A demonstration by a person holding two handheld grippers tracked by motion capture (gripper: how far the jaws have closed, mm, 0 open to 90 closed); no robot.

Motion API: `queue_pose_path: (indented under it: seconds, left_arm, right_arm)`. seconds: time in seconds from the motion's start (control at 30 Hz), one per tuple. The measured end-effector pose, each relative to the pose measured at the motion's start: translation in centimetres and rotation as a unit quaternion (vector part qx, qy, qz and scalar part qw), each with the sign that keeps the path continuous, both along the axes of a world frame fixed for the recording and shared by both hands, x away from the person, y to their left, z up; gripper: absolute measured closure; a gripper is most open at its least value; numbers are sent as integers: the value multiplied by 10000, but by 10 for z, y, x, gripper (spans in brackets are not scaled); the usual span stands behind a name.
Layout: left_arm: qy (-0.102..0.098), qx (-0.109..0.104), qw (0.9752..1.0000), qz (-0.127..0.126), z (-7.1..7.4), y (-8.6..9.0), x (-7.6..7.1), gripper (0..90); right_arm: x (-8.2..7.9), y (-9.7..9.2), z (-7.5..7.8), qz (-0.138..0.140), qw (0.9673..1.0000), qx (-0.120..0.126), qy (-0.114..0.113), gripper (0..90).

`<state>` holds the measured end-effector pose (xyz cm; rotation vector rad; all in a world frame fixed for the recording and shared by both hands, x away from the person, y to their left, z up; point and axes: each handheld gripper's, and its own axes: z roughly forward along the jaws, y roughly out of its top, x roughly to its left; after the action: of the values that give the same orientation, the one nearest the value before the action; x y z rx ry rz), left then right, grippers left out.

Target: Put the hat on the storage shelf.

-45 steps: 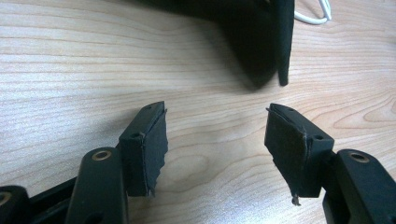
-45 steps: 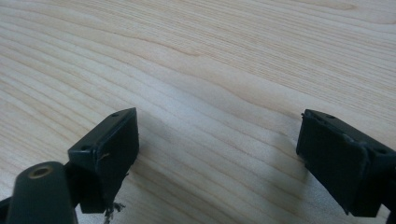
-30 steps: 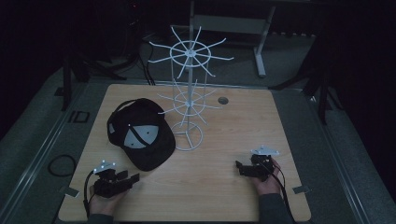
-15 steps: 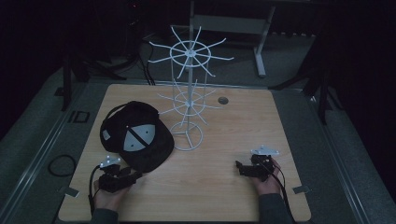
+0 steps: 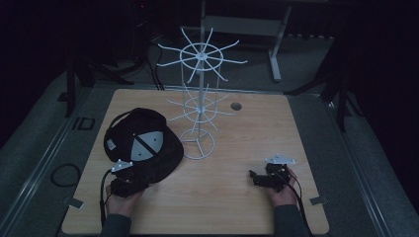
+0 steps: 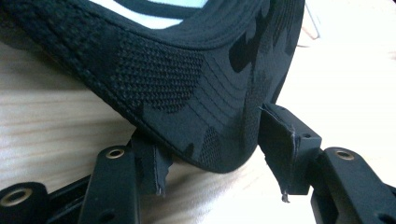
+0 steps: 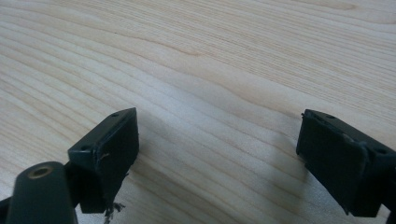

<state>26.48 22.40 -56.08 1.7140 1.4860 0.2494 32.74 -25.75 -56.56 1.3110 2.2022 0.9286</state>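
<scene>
A black cap [image 5: 141, 143] with grey and white panels lies on the wooden table [image 5: 232, 143], left of a white wire rack [image 5: 198, 98]. My left gripper [image 5: 140, 176] sits at the cap's near edge. In the left gripper view the dark patterned brim [image 6: 196, 88] reaches down between the two pads, and the left gripper [image 6: 217, 158] is open around it, with one pad [image 6: 285, 149] beside the brim's edge. My right gripper [image 5: 254, 177] rests low over bare wood at the front right. In its own view the right gripper [image 7: 215, 158] is open with nothing between its pads.
The rack's round base [image 5: 197, 144] stands just right of the cap, with several thin arms spreading out above it. A small round hole [image 5: 235, 106] marks the table's far side. Dark floor and metal frame legs [image 5: 274, 44] surround the table.
My left gripper has moved forward to the cap's brim, which now sits between its jaws. The cap has shifted slightly to the left. The right gripper has stayed put.
</scene>
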Motion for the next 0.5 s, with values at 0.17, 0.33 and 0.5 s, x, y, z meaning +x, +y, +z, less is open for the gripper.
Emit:
queue_pose_path:
  seconds: [0.17, 0.33, 0.5]
  left_arm:
    - [-108, -10, 9999, 52, -2, -5, 2, 464]
    - [-283, 32, 9995, 126, -6, -14, 0, 452]
    - [-306, 119, 9994, 75, -10, -25, -2, 461]
  right_arm:
    - [0, 0, 0, -3, 10000, 1, -1, 127]
    - [0, 0, 0, 0, 10000, 0, 1, 127]
    - [0, 0, 0, 0, 10000, 1, 0, 127]
